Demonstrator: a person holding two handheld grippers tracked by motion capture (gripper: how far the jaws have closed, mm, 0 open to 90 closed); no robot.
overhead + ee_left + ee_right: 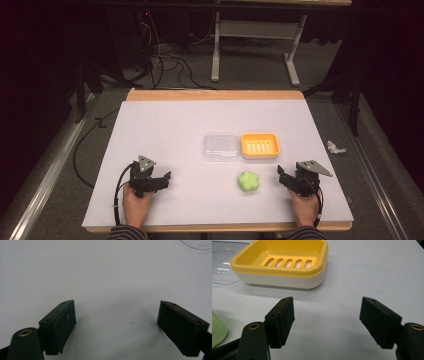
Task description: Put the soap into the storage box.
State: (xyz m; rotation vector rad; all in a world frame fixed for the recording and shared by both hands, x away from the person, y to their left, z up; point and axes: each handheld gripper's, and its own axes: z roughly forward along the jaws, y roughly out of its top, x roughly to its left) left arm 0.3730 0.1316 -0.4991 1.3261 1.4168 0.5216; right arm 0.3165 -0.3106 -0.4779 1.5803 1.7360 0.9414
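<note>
Both claws rest released on the table; the green flower-shaped soap (249, 181) lies just left of the right claw (284, 176), far from the left claw (164, 179).

A wooden table (215, 95) topped with a white sheet (200, 125) is filling the centre of the frame. Beyond it, upper middle, a grey metal stand (255, 30) is sitting on grey carpet (250, 70), cables (170, 60) trailing upper left; what look like black curtains are darkening both sides.

Lighting: bright, even overhead light on the table (165, 125); dark surroundings.
Soft shadows below the jaws; gripper views slightly soft, grainy.
</note>
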